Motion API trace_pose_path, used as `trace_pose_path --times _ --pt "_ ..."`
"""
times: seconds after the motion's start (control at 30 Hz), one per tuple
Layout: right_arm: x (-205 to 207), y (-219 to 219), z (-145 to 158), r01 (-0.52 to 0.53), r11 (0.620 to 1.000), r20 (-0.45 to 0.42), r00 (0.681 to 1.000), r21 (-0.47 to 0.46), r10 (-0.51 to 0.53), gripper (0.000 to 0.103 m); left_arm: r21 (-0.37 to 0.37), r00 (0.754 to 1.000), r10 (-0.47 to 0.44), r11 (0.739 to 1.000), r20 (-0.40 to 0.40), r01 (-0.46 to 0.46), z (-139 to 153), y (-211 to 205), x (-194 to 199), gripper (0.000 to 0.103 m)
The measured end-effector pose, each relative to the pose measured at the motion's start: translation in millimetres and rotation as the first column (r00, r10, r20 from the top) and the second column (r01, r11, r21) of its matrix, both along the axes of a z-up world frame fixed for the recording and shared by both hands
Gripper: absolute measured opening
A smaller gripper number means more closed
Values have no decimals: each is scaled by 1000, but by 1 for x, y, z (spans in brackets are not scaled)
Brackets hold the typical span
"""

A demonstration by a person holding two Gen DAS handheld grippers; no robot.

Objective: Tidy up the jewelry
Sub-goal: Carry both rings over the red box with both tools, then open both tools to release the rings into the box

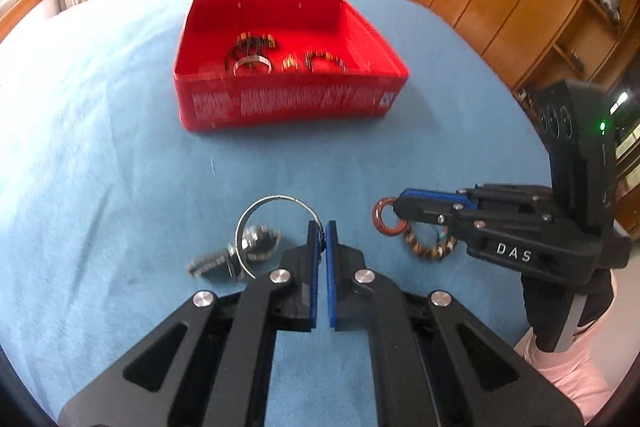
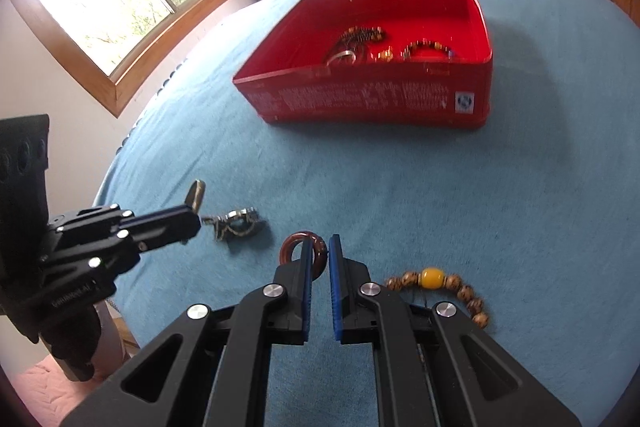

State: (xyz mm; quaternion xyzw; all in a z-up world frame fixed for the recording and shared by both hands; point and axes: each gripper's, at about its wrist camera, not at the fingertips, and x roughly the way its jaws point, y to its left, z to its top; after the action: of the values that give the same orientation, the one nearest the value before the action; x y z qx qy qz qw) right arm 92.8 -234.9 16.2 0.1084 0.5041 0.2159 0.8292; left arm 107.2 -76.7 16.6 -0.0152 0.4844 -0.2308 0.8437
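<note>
Jewelry: our left claw pinches a thin silver bangle beside the watch; our right claw grips a reddish ring near the beads. More lies in the far red box.

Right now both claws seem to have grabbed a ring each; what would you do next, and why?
Probably carry both over to the red box and drop them in. The left gripper pinches the silver bangle, the right gripper the reddish ring, and bracelets already lie inside.
</note>
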Motion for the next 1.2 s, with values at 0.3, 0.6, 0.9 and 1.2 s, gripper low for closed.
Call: trace_pose_path --times 0.3,0.6,0.9,1.2 --pt "33 -12 36 29 999 55 998 31 -31 8 12 996 25 1000 80 -26 33 -10 38 1" --pt "102 -31 61 94 993 81 992 68 -100 8 13 991 67 998 114 -69 57 -21 108 1" --pt "192 -35 20 148 988 -1 989 46 -148 8 -5 995 94 996 27 -94 24 -36 194 1" --pt "242 -29 -12 150 989 -53 987 8 -149 8 6 994 97 995 -51 -97 -14 -48 245 2"
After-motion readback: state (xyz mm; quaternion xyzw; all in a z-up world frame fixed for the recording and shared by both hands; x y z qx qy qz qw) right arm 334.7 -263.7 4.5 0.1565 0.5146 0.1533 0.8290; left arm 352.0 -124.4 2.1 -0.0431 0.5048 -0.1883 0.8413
